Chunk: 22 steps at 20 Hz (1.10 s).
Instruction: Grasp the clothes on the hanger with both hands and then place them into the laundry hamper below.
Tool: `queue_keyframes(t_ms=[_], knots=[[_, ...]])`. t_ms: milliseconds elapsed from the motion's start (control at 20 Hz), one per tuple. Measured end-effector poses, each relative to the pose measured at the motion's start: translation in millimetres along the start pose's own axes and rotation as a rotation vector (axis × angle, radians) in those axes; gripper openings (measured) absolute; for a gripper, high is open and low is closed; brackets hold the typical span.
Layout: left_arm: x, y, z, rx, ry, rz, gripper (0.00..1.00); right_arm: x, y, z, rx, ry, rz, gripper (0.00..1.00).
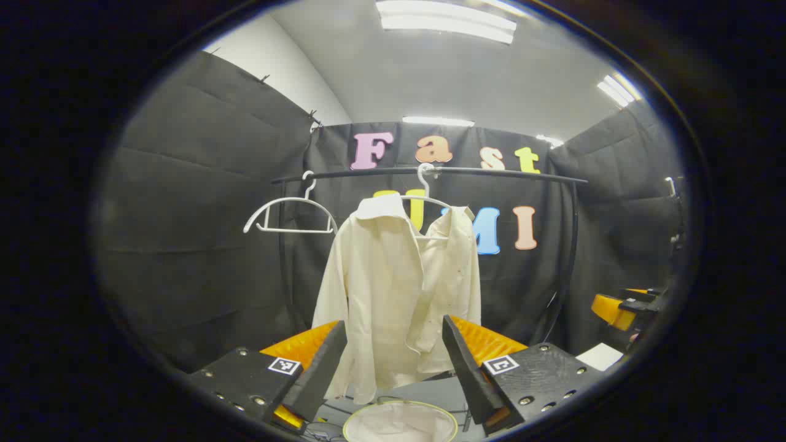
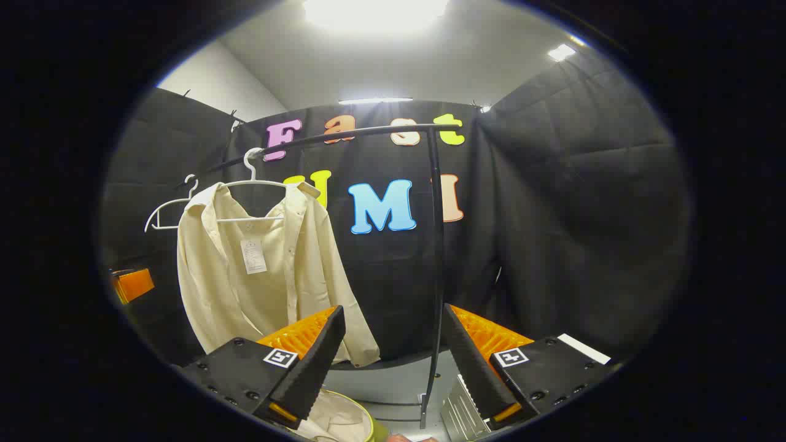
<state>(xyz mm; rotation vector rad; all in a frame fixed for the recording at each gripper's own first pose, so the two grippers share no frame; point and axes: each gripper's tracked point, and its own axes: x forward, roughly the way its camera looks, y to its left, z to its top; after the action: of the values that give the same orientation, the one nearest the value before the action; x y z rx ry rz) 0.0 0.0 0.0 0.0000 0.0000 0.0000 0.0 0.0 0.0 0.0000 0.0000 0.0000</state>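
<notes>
Here's the cream long-sleeved button shirt (image 1: 399, 288), hanging open-fronted on a white plastic hanger (image 1: 425, 195) hooked near the middle of the black metal garment rail (image 1: 430, 172). A second white plastic hanger, bare (image 1: 288, 215), hangs on the same rail toward its left end in the left gripper view, just beside the shirt's shoulder.

The left gripper (image 1: 393, 362) points straight at the shirt with its jaws spread wide, nothing between them; the shirt's lower hem shows through the gap, clearly farther off and not touched. Below, at the bottom edge of that view, sits the round laundry hamper with a yellow-green rim and pale lining (image 1: 399, 405), under the hanging shirt.

In the right gripper view, the right gripper (image 2: 393, 356) is also wide open and empty, aimed more toward the rail's upright post (image 2: 435, 276) than the garment. The shirt (image 2: 258, 276) hangs to the left there, a white tag (image 2: 253, 255) showing inside its back panel, one sleeve drooping down beside the near finger. The hamper (image 2: 344, 420) peeks in at the bottom, with pale cloth lying inside it.

The other gripper shows at the far edge of each view: at right (image 1: 617, 307) in the left gripper view, at left (image 2: 132, 283) in the right gripper view.
</notes>
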Motion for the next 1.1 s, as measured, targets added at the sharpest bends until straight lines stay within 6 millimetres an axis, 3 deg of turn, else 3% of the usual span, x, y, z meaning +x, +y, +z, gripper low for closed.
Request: queue_keyframes(t_ms=[550, 1100], knots=[[-9.9, -2.9, -4.7, 0.044, 0.006, -0.015, 0.9, -8.0, 13.7, -10.1, 0.01, 0.025, 0.036, 0.98], [-10.1, -3.5, -6.6, 0.003, 0.003, -0.019, 0.91, -10.3, 14.5, -4.8, -0.026, 0.041, 0.054, 0.98]])
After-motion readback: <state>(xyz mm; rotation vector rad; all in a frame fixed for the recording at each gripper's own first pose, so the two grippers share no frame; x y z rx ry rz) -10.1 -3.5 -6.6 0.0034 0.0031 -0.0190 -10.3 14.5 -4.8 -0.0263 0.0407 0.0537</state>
